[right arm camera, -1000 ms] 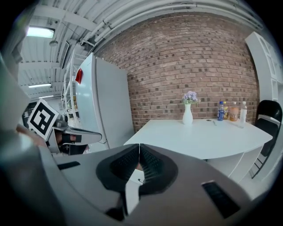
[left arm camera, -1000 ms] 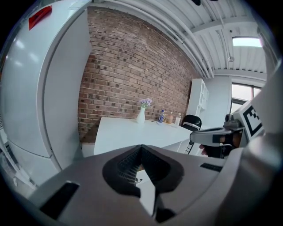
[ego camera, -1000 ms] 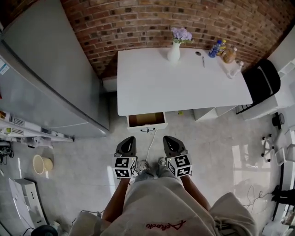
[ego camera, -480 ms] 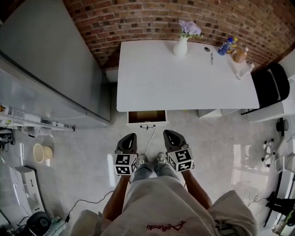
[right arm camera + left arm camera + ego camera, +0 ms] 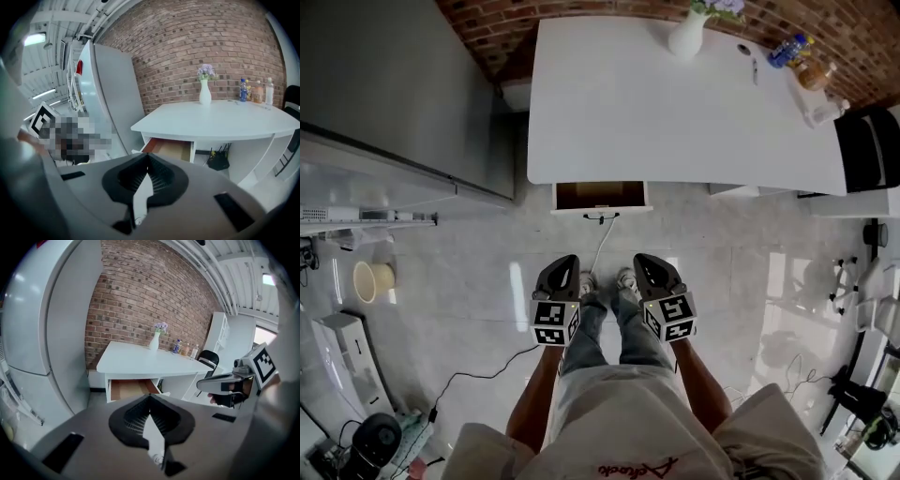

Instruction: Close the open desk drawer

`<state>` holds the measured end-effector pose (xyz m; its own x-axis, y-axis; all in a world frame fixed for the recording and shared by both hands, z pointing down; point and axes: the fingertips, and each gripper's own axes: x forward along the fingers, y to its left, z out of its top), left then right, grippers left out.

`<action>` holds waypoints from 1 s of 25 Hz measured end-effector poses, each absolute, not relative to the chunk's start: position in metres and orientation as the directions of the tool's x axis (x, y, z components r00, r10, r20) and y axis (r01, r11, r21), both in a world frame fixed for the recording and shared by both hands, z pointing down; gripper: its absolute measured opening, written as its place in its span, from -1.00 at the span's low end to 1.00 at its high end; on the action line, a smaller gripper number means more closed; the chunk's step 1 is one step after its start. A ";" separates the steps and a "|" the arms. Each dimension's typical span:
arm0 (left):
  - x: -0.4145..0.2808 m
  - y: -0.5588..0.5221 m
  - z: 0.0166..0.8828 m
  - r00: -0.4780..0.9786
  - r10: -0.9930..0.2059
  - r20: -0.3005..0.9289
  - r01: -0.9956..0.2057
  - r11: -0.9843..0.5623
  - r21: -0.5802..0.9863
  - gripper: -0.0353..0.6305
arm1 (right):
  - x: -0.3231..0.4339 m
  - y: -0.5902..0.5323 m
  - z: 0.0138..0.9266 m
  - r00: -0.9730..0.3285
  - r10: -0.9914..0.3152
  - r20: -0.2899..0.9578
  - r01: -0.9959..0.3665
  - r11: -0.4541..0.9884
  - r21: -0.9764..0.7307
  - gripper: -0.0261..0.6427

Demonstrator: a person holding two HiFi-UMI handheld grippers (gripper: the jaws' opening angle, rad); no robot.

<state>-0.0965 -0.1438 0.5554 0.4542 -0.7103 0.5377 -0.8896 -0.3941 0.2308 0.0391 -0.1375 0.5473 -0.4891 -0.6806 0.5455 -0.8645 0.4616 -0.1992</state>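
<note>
The drawer (image 5: 600,195) hangs open under the white desk (image 5: 675,112), at twelve o'clock from the person, wooden bottom showing, so nothing is closed yet. Well short of it, the left gripper (image 5: 563,267) and right gripper (image 5: 649,266) sit side by side, both clenched and empty; the approach and the push remain
</note>
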 end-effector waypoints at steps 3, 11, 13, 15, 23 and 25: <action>-0.098 -0.129 0.585 0.460 -0.689 0.560 -0.887 -0.392 0.245 -0.86 | 0.038 -0.121 0.581 -0.475 -0.663 0.578 -0.873 0.439 -0.214 -0.87; -0.109 -0.093 0.671 0.463 -0.625 0.628 -0.882 -0.391 0.262 -0.86 | 0.029 -0.079 0.671 -0.446 -0.602 0.662 -0.886 0.400 -0.233 -0.87; -0.110 -0.086 0.691 0.461 -0.611 0.644 -0.883 -0.388 0.264 -0.86 | 0.029 -0.071 0.688 -0.442 -0.592 0.674 -0.888 0.392 -0.239 -0.87; -0.109 -0.080 0.707 0.461 -0.597 0.657 -0.882 -0.387 0.268 -0.86 | 0.030 -0.066 0.705 -0.436 -0.583 0.685 -0.891 0.384 -0.241 -0.87; -0.100 -0.075 0.730 0.516 -0.583 0.627 -0.856 -0.349 0.380 -0.86 | 0.033 -0.068 0.733 -0.456 -0.573 0.681 -0.888 0.347 -0.302 -0.87; -0.091 -0.081 0.725 0.601 -0.593 0.536 -0.778 -0.280 0.563 -0.86 | 0.035 -0.077 0.729 -0.497 -0.586 0.640 -0.865 0.279 -0.417 -0.87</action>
